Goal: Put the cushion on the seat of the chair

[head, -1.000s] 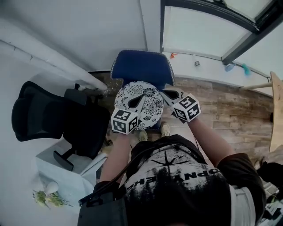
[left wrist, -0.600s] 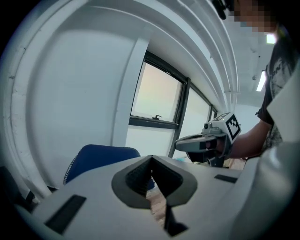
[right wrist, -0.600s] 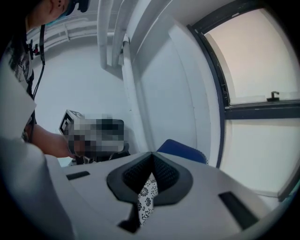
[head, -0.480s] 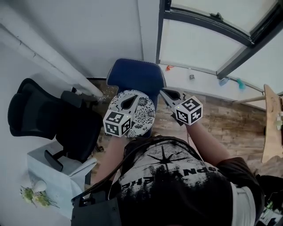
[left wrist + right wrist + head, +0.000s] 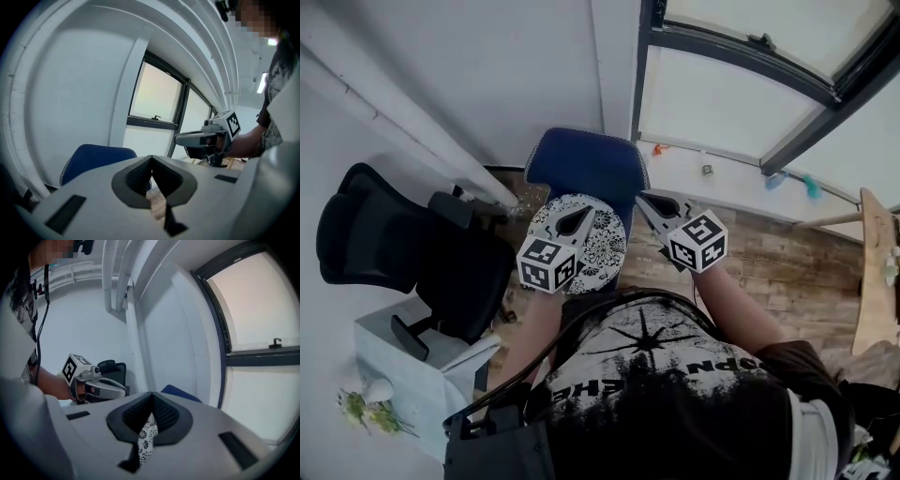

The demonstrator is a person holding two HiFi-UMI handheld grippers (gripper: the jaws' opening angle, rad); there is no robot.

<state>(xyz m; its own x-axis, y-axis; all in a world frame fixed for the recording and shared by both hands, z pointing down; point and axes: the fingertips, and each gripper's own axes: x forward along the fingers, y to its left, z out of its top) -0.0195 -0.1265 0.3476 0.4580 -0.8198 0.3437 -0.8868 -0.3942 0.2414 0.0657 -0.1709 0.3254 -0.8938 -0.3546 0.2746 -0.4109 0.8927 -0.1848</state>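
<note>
The round cushion (image 5: 598,251), white with a black floral print, lies on the seat of the blue chair (image 5: 586,164) and covers most of it. My left gripper (image 5: 584,211) hovers over the cushion's near part, jaws shut with nothing between them (image 5: 151,159). My right gripper (image 5: 639,197) is off the cushion's right edge and apart from it, also shut and empty (image 5: 152,397). In the right gripper view a strip of the cushion (image 5: 145,439) shows below the jaws. The blue chair back (image 5: 93,159) shows in the left gripper view.
A black office chair (image 5: 403,253) stands close on the left, with a white box (image 5: 422,361) and a small plant (image 5: 366,403) in front of it. The wall and a window (image 5: 741,94) lie behind the blue chair. Wooden floor (image 5: 769,253) runs to the right.
Both grippers have risen away from the cushion, shut throughout. The right one has come clear of the cushion's right edge. The cushion stays on the seat.
</note>
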